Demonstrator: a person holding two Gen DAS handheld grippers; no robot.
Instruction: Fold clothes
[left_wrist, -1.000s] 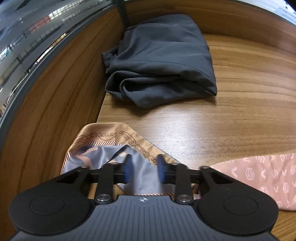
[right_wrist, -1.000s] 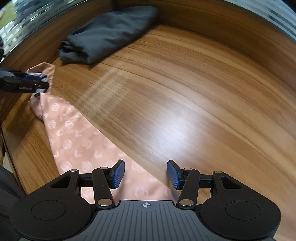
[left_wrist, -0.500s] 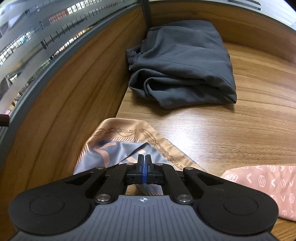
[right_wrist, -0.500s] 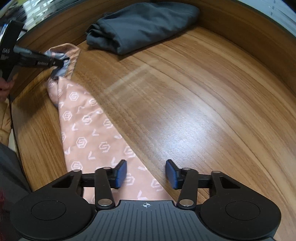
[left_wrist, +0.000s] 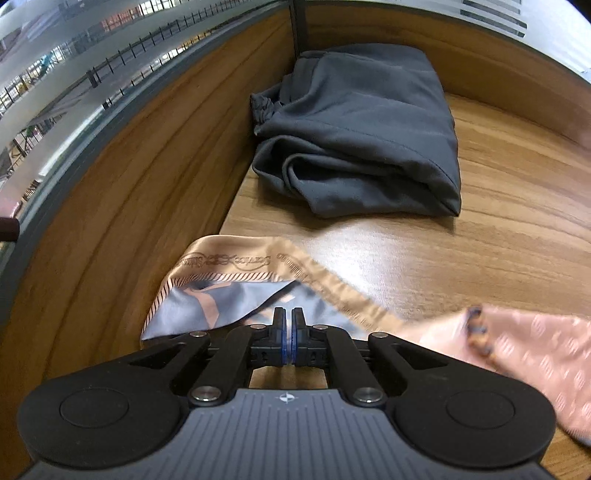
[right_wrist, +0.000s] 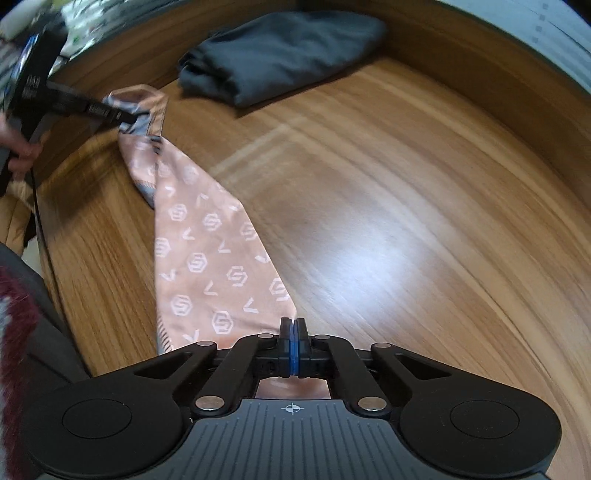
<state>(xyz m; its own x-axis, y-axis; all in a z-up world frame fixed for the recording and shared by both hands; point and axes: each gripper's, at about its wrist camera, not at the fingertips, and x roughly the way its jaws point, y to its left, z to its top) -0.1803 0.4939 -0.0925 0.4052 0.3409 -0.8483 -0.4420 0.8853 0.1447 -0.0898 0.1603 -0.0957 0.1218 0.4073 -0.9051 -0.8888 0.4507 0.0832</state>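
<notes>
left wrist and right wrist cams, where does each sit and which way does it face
Left wrist: on the left gripper, angled down at the scarf end it pinches, grey garment beyond; no body part shows.
Right wrist: on the right gripper, angled down along the scarf's other end toward the left gripper; a hand shows at the left edge.
Shared: scarf, grey garment, table.

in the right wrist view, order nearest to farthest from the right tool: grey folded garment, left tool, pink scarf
1. pink scarf: pinched in the right tool, stretching up-left.
2. left tool: upper left, gripping the scarf's far end.
3. grey folded garment: top centre, by the wooden back wall.
</notes>
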